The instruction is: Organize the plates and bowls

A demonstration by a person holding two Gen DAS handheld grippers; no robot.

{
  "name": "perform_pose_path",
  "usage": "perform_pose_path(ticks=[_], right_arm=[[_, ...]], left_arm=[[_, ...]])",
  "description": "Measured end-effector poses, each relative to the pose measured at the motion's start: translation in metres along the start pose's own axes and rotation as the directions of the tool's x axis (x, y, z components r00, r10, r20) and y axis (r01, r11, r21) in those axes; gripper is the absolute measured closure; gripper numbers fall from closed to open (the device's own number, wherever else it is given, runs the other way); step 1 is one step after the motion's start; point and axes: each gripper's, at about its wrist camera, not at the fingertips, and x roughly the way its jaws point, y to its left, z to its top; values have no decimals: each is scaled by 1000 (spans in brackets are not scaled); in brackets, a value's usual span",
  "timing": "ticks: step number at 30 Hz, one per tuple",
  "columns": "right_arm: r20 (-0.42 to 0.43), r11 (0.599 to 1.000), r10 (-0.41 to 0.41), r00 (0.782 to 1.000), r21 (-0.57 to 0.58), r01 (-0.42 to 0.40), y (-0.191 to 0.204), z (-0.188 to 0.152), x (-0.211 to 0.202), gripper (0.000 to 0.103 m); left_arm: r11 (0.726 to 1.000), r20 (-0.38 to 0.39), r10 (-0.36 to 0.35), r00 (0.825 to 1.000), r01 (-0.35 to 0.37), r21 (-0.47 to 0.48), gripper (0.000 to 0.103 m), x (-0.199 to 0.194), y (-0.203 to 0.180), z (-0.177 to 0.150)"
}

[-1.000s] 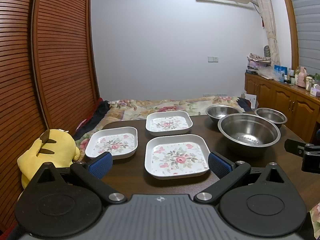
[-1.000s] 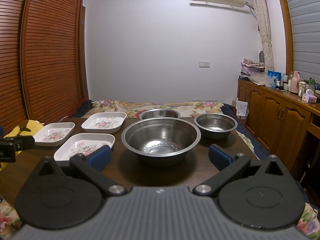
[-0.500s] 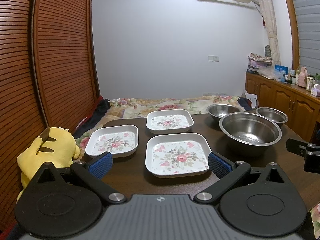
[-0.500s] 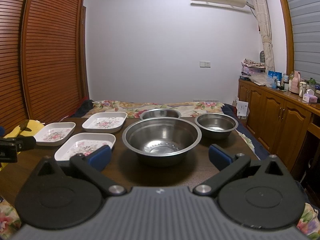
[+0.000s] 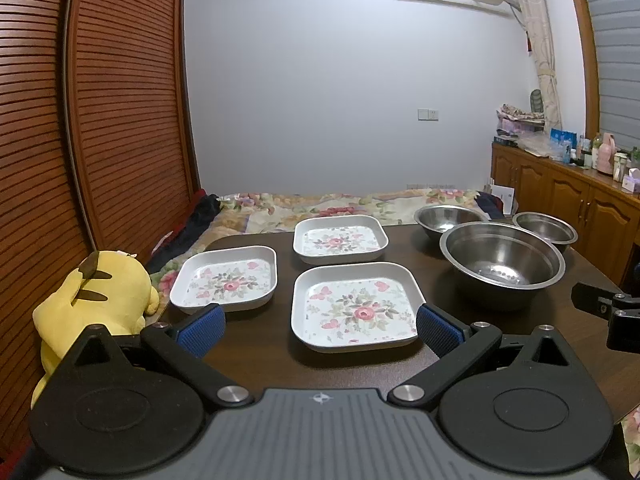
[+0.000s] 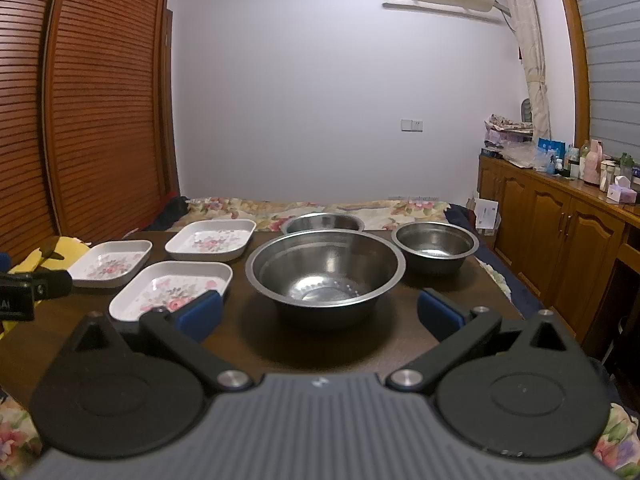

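Observation:
Three white square floral plates lie on the dark table (image 5: 256,344): a near plate (image 5: 354,306), a left plate (image 5: 228,278) and a far plate (image 5: 340,239). Three steel bowls stand to the right: a large bowl (image 6: 324,270), a small right bowl (image 6: 435,246) and a far bowl (image 6: 322,223) partly hidden behind the large one. My left gripper (image 5: 318,326) is open and empty, just short of the near plate. My right gripper (image 6: 318,314) is open and empty, just short of the large bowl.
A yellow plush toy (image 5: 92,304) sits off the table's left edge. A bed with a floral cover (image 5: 340,204) lies beyond the table. A wooden cabinet (image 6: 560,236) with bottles stands at the right. Slatted wooden doors (image 5: 100,120) line the left wall.
Both grippers have edged very slightly forward and up; the dishes have not moved.

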Motion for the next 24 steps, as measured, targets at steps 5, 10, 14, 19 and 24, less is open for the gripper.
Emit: perform_pose_path(ticks=[5,10,14,19,24], right_arm=[[-12,1000,5,1000,1,-5,1,-3,3,0],[-25,1000,29,999,6,-28,3,-8,7,0],[-44,998,67,997,1,-67,9,-11,14,0],[-61,994,104,993,-19,-105,21,-16,22,0],[-79,989,145,986,-30,-148,34,-14,31,0]], left_arm=[[1000,-22,-3,1000,3,-2,0,5,2,-4],[999,-82,-22,996,20,-25,0,20,9,-10],[999,-138,-18,990,13,-39,0,32,17,-16],[999,-180,-13,984,5,-41,0,41,27,-20],[997,-214,-34,976,18,-76,0,49,40,-21]])
